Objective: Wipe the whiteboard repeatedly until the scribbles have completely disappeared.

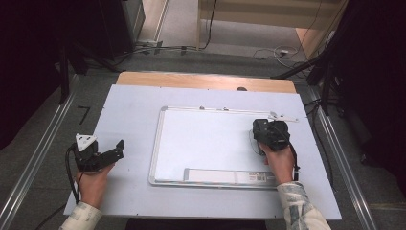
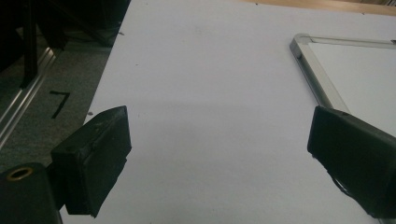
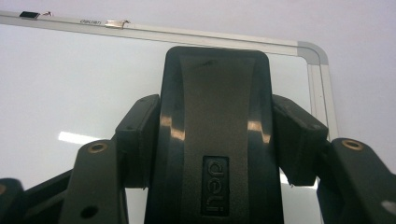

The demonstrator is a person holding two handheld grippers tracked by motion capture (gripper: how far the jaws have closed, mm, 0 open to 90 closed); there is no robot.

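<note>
Right gripper (image 3: 212, 140) is clamped on a black eraser (image 3: 215, 135), pressed to the whiteboard (image 1: 201, 139) near its right edge. Left gripper (image 2: 217, 154) hangs wide apart, holding nothing, over the pale table sheet (image 1: 129, 110) left of the board. Beyond the wooden table edge (image 1: 191, 79): grey floor (image 1: 230, 52), loose cables (image 1: 277, 52).

Clamped between the black right gripper (image 3: 212, 140) jaws is a glossy black eraser (image 3: 215, 130), and beyond it lies a white whiteboard (image 3: 70, 84) with a silver frame.
</note>
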